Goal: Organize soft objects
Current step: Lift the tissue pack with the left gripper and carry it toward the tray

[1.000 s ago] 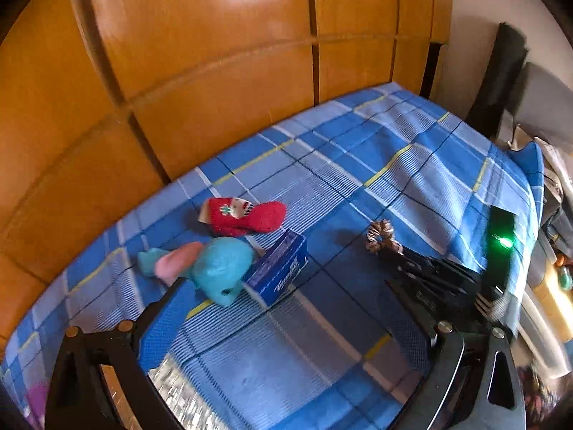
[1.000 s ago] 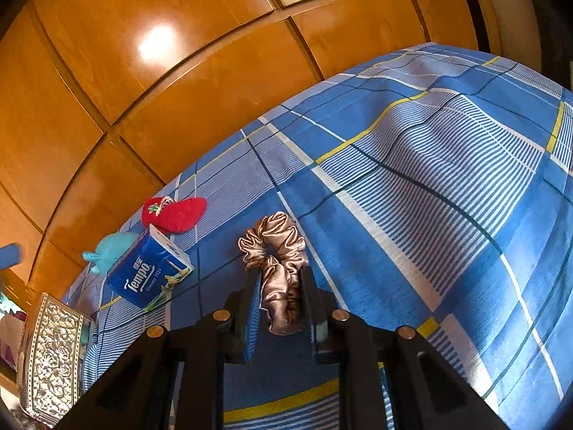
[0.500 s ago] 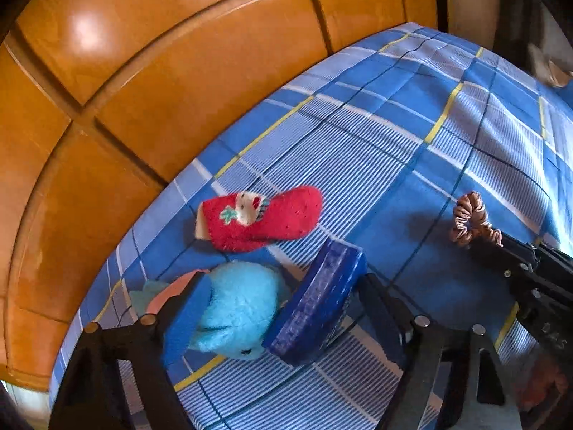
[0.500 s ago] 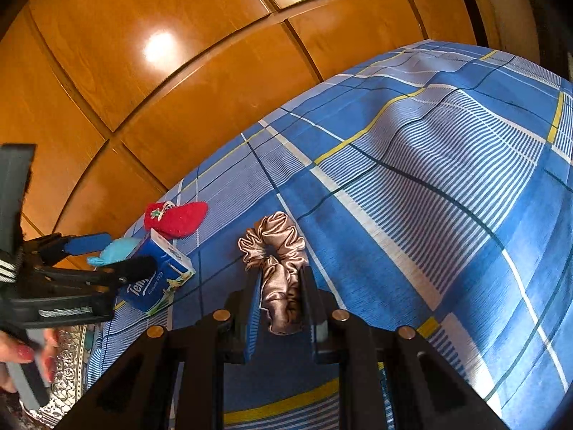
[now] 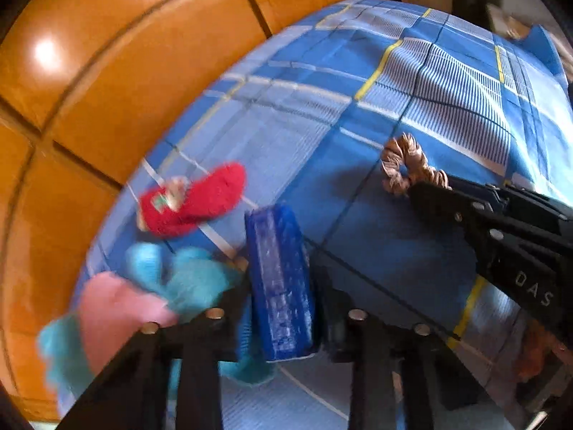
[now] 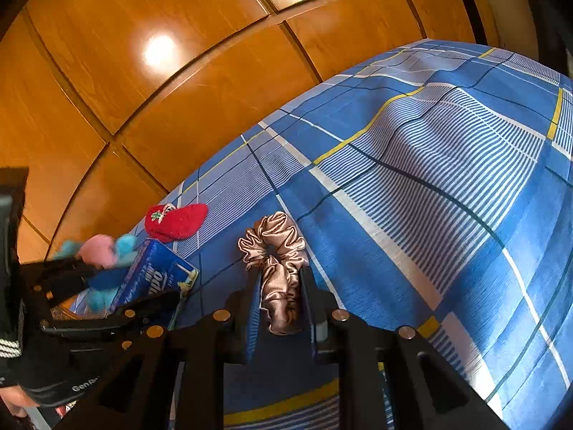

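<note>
**Now both grippers pinch something**

Now the left gripper point(image 5: 283, 286) has just closed its jaws, and they squeeze the blue tissue pack point(image 5: 279, 283). It points steeply down at the bed point(image 5: 447, 89). A blue and pink plush toy point(image 5: 150, 294) sits just left of it, and a red sock point(image 5: 189, 204) lies ahead. The right gripper point(image 6: 281, 308) is pressed tight on the shiny brown scrunchie point(image 6: 277, 258), tilted down, low over the bed.

— What stands behind the bed?
— A wall of glossy orange-brown wooden panels point(image 6: 222, 82) with dark grooves between them. A bright spot of light point(image 6: 159, 50) reflects on one panel.
— And the bed itself?
— It is covered by a blue checked sheet point(image 6: 447, 186) with white stripes and thin yellow lines.
</note>
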A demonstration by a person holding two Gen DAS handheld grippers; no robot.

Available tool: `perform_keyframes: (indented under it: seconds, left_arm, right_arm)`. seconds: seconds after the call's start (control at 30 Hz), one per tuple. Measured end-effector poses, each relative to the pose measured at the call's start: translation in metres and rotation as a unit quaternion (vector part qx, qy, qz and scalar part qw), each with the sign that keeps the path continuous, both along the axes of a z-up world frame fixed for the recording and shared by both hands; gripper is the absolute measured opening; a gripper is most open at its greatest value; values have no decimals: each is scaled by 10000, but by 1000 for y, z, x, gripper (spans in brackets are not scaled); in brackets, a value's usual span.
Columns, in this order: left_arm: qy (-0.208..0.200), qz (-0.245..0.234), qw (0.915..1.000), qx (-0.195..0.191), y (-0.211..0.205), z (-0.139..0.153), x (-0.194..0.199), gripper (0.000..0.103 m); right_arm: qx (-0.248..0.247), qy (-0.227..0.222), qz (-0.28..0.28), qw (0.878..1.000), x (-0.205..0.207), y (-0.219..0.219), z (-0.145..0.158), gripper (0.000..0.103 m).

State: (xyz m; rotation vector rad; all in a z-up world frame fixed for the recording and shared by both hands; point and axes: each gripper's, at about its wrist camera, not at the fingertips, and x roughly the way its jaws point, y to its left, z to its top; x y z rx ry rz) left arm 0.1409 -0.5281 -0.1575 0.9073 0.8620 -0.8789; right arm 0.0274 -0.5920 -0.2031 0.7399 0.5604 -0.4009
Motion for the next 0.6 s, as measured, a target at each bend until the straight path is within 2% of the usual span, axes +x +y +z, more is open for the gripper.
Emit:
perform_keyframes:
  seconds: [0.13,0.3,0.6]
  left_arm:
    - [466,286,9981,-280,11,9,6,27]
    - [900,667,9903,-821,26,33,14,27]
    - [1589,871,9668,-1801,60,83,10,27]
  right_arm:
    - [22,-25,-17,10000,-1,-1,-1,18]
    - [0,-9,-26,10000,-1,0,-1,17]
    - [-14,8,-30,10000,0,0,-1,17]
